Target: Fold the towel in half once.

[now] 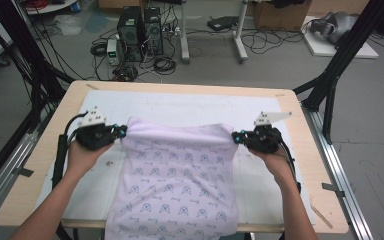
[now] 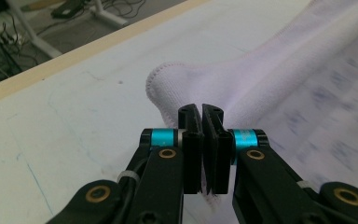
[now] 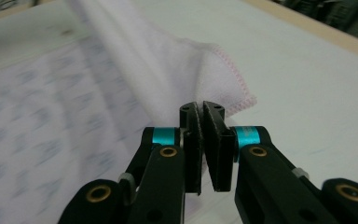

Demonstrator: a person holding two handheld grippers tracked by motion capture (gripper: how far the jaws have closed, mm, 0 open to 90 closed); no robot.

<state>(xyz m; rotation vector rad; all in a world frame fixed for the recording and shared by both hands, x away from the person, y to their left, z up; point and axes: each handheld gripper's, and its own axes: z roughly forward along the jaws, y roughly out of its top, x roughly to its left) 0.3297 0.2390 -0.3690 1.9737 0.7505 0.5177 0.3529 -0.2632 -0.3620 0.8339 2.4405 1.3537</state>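
Note:
A pale lilac towel (image 1: 177, 170) with a small blue pattern lies on the table and hangs over its near edge. My left gripper (image 1: 122, 131) is shut on the towel's far left corner. My right gripper (image 1: 234, 136) is shut on the far right corner. In the left gripper view the black jaws of the left gripper (image 2: 201, 112) pinch the stitched hem of the towel (image 2: 261, 74), whose corner bulges up beyond them. In the right gripper view the right gripper (image 3: 200, 109) clamps the towel (image 3: 168, 70) near its pink-stitched edge. The far edge is stretched between the two grippers.
A white mat (image 1: 180, 107) covers the wooden table (image 1: 55, 125). Black frame legs stand at the far left and far right. Beyond the far edge, the floor holds computer towers (image 1: 140, 30), cables and a white stand.

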